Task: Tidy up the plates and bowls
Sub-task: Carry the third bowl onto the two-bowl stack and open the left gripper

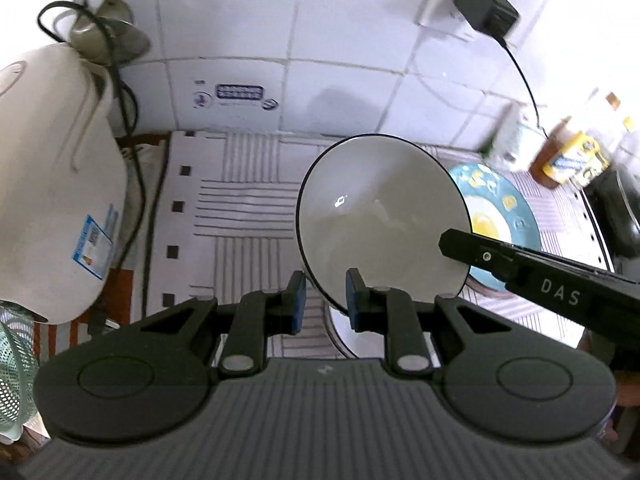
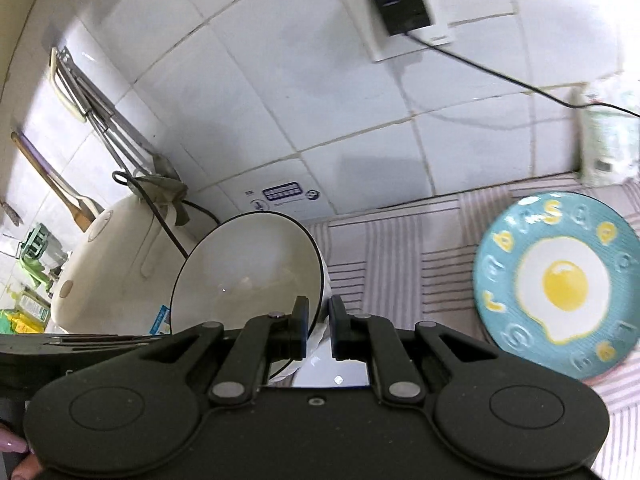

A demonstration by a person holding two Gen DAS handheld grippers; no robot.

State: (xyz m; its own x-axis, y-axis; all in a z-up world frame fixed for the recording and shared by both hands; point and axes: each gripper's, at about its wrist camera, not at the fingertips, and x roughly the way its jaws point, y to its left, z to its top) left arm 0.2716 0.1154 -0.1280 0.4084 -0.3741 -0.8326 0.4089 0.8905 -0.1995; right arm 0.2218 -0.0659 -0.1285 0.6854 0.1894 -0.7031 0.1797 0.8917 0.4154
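A white bowl with a thin black rim (image 1: 380,216) is tilted up on its edge above the striped mat. My right gripper (image 2: 319,328) is shut on the bowl's rim (image 2: 248,276) and holds it up. My left gripper (image 1: 323,300) stands around the bowl's lower rim with its jaws a little apart, the right pad (image 1: 354,296) touching the rim. A blue plate with a fried-egg picture (image 2: 556,284) lies flat on the mat to the right; it also shows behind the bowl in the left wrist view (image 1: 500,208).
A white rice cooker (image 1: 52,192) with a black cord stands at the left. A tiled wall (image 1: 320,32) with a socket and black adapter (image 1: 484,6) is behind. Bottles (image 1: 568,152) and a dark pan (image 1: 616,208) stand at the right. A green colander (image 1: 16,368) is at the lower left.
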